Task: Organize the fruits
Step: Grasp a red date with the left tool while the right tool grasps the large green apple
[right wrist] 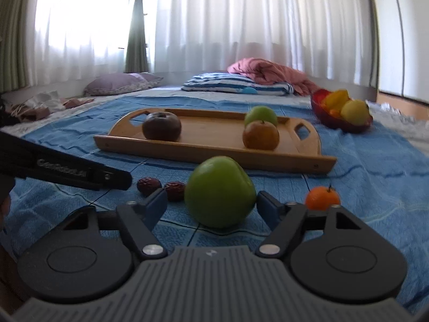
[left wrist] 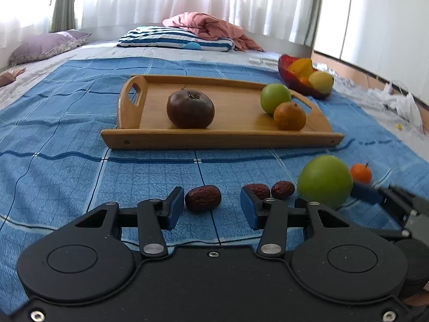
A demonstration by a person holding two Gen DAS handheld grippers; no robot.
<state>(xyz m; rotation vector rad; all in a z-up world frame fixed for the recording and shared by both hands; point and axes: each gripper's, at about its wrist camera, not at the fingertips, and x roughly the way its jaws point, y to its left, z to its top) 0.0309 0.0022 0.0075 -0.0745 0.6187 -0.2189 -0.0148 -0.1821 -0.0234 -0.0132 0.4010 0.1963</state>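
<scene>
A wooden tray (left wrist: 222, 136) (right wrist: 214, 153) lies on the blue bedspread and holds a dark brown fruit (left wrist: 190, 112) (right wrist: 161, 126), a green apple (left wrist: 275, 98) (right wrist: 260, 115) and an orange fruit (left wrist: 290, 116) (right wrist: 260, 135). My left gripper (left wrist: 211, 208) is open, low over the spread, with a red date (left wrist: 203, 198) between its fingers near the left pad. Two more dates (left wrist: 282, 189) (right wrist: 148, 186) lie to its right. My right gripper (right wrist: 210, 208) is open around a big green apple (right wrist: 219, 191) (left wrist: 325, 181), its pads beside the apple. A small tangerine (right wrist: 322, 198) (left wrist: 361, 173) sits to the right.
A red bowl (left wrist: 303, 86) (right wrist: 335, 122) with yellow and orange fruit stands at the back right, beside the tray. Pillows (left wrist: 177, 39) and a pink blanket (left wrist: 211, 25) lie behind. Plastic bags (left wrist: 402, 102) lie on the floor to the right.
</scene>
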